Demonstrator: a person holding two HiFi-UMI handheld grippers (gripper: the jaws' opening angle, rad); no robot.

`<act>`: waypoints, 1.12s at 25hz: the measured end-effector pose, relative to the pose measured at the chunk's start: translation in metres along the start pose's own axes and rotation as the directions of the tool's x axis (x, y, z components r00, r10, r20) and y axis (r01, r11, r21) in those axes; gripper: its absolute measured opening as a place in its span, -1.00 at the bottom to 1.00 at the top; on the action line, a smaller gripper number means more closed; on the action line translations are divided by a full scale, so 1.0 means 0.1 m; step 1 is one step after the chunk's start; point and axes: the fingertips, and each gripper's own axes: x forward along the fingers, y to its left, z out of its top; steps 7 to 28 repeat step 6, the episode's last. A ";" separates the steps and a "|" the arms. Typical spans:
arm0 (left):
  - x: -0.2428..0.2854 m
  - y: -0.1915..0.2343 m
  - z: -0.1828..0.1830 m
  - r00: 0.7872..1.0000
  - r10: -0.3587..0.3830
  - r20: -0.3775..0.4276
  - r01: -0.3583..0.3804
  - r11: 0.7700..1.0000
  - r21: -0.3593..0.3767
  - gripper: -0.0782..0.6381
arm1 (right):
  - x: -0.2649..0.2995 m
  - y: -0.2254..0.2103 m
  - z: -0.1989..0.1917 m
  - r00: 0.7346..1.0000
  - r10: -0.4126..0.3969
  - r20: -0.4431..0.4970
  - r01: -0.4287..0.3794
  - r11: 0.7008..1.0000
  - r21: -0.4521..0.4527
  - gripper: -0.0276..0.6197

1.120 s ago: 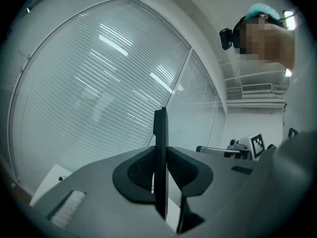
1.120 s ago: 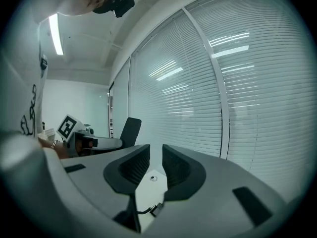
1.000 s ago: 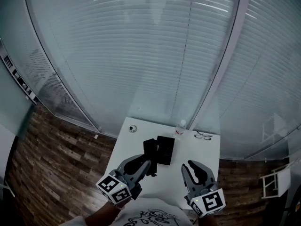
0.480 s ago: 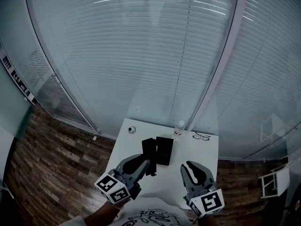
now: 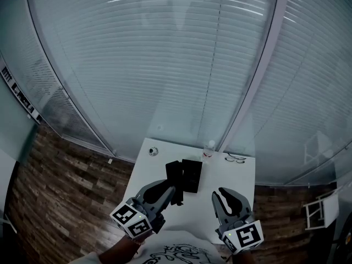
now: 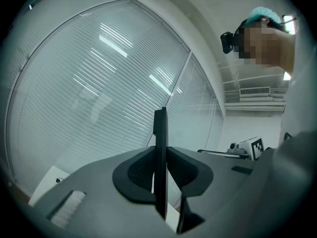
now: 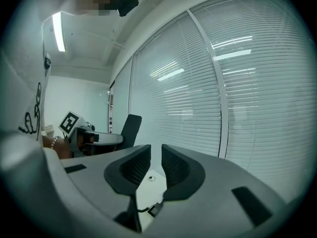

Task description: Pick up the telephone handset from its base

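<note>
My left gripper [image 5: 168,193] is shut on the black telephone handset [image 5: 174,174] and holds it just left of the black base [image 5: 193,176] on the white table [image 5: 236,183]. In the left gripper view the handset [image 6: 160,133] stands edge-on and upright, pinched between the two pads of the left gripper [image 6: 161,155]. The right gripper view shows the same handset [image 7: 130,129] sticking up from the left gripper [image 7: 96,139]. My right gripper [image 5: 226,198] hovers over the table's near right side. Its jaws [image 7: 156,155] stand a narrow gap apart with nothing between them.
A small round object [image 5: 153,151], a clear bottle [image 5: 211,147] and a pair of glasses [image 5: 237,159] lie along the table's far edge. Window blinds [image 5: 181,65] rise right behind it. A white chair [image 5: 322,213] stands on the wooden floor at the right.
</note>
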 end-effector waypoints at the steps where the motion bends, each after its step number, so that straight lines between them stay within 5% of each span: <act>1: 0.00 0.00 0.00 1.000 -0.001 0.000 0.001 1.000 -0.001 -0.60 | 0.00 -0.01 -0.01 1.000 -0.004 0.000 0.004 1.000 0.001 -0.73; 28: 0.02 -0.02 0.01 1.000 -0.003 0.003 0.003 1.000 -0.002 -0.60 | -0.03 -0.08 -0.02 1.000 -0.020 0.000 0.020 1.000 -0.001 -0.73</act>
